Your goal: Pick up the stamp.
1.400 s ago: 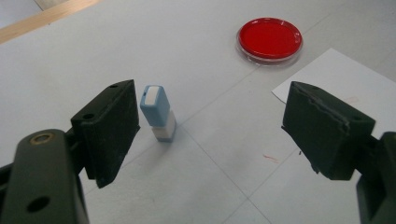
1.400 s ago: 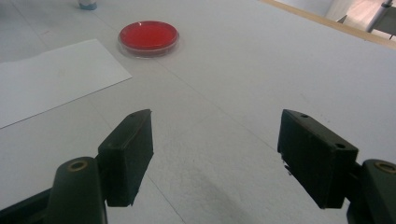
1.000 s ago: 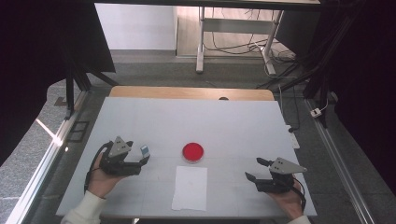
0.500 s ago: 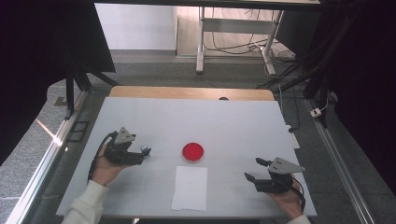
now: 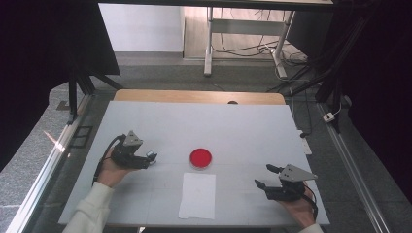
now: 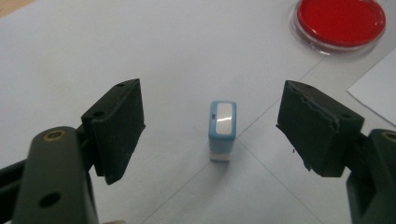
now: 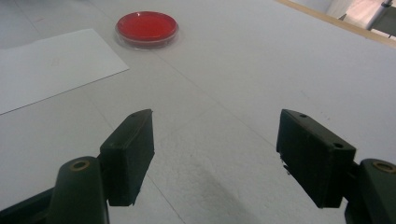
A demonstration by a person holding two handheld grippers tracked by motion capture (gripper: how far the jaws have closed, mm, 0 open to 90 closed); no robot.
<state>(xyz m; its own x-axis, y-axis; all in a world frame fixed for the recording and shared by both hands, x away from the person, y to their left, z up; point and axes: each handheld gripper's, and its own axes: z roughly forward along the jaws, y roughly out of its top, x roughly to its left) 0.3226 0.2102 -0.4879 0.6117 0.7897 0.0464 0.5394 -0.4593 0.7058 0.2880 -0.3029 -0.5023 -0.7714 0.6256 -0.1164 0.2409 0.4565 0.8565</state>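
1. Since the earlier frame, left gripper point(image 5: 151, 158) has shifted toward lower centre of the high view; its jaws have just been closing a little, still wide, gripping nothing.
2. Stamp point(image 6: 222, 129) stands upright between them, untouched — likely lined up for a pinch.
3. Right gripper point(image 5: 265, 177) rests lower right, wide open, empty — probably waiting.
4. Red dish point(image 5: 200, 158) at centre, paper point(image 5: 197, 195) just below it; both clear of the stamp on the table point(image 5: 204, 121), nothing in the way.
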